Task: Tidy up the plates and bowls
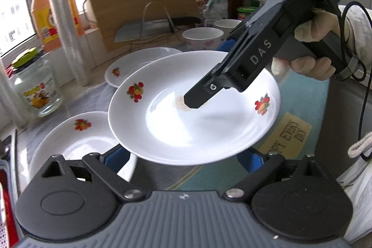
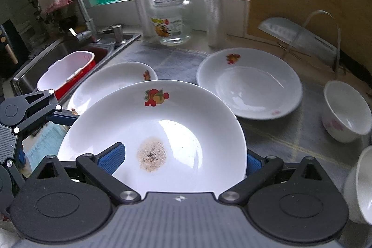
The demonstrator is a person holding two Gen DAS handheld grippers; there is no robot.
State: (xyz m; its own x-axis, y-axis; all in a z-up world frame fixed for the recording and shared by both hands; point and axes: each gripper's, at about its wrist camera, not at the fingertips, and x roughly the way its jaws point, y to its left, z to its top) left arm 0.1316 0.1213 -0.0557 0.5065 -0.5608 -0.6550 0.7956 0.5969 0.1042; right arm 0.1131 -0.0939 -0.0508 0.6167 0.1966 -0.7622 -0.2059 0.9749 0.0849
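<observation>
Plate (image 1: 162,131) pinched by right gripper (image 1: 195,99), seen whole only in left view; left gripper (image 1: 182,157) gapes beneath.

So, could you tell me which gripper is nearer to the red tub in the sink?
Left. The left gripper is at the plate's sink-side rim, close to the tub; the right gripper is at the plate's near rim, farther off.

"DAS" stands in pale letters on the black body of the right tool (image 1: 202,99). The mat (image 1: 288,131) on the surface bears a tan patch with the partly hidden words "PY EVERY DAY". The jar and bottle labels are unreadable.
</observation>
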